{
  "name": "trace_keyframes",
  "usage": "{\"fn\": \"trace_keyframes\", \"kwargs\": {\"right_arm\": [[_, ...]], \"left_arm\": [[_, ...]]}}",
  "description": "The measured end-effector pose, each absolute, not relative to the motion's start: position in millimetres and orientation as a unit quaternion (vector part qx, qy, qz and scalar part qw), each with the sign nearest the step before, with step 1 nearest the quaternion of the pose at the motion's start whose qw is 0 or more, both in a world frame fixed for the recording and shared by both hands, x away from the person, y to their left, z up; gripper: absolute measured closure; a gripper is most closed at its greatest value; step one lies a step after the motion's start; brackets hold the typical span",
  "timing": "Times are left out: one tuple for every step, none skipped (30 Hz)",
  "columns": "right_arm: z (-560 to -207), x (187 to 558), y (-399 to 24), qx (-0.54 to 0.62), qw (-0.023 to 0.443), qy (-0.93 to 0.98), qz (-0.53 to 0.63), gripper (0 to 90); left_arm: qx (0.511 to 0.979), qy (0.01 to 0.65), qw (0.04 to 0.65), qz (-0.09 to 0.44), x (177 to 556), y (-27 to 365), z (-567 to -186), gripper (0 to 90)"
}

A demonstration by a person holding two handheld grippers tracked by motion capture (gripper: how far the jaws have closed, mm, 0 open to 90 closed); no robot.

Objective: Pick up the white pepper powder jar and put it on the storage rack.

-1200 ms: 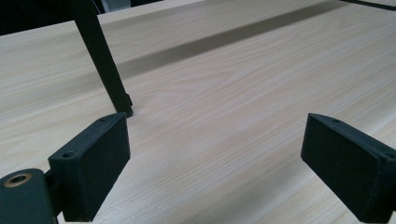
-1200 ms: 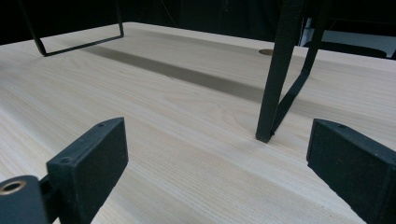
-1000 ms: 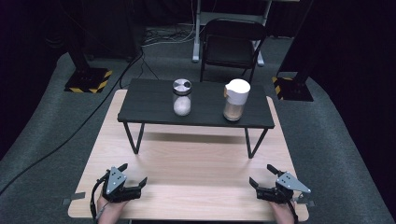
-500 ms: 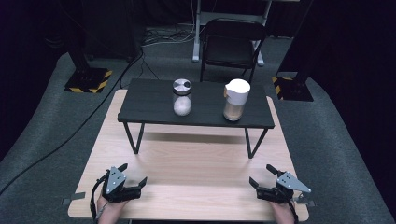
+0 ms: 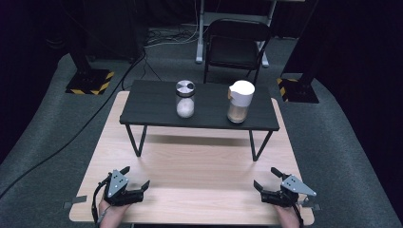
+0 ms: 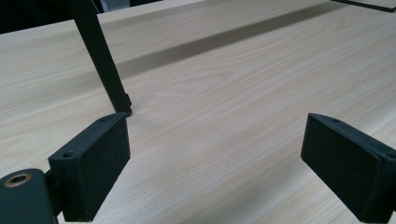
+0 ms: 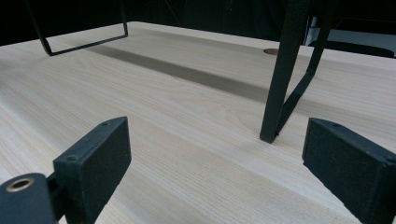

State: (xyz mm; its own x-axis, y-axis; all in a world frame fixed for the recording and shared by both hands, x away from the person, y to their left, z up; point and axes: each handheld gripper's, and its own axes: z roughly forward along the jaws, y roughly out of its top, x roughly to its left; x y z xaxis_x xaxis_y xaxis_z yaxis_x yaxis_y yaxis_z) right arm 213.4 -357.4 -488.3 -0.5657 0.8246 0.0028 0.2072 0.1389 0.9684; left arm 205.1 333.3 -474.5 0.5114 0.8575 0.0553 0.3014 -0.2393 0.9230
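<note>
Both your left gripper and right gripper rest spread and empty, lower frame; clear glass jar with metal lid, centre frame, looks slippery and breakable — take it around the body

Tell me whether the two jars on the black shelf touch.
Apart. The high view shows bare black shelf between the silver-lidded jar and the white-lidded jar.

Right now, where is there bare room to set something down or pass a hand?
The wooden table is bare between the left gripper, the right gripper and the black stand's legs. On the stand, the glass jar and white-lidded container crowd the middle; its ends are free.
</note>
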Motion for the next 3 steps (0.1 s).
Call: {"fn": "trace_keyframes", "kwargs": {"right_arm": [[-488.3,213.4,-357.6,0.369,0.284,0.699,0.543,7.0],[-488.4,213.5,-357.7,0.369,0.284,0.699,0.543,7.1],[-488.4,213.6,-357.9,0.369,0.284,0.699,0.543,7.2]], "left_arm": [[0.73,0.397,0.472,0.295,205.0,333.3,-474.6,7.7],[0.73,0.397,0.472,0.295,205.0,333.2,-474.6,7.7],[0.73,0.397,0.472,0.295,205.0,333.2,-474.5,7.6]]}}
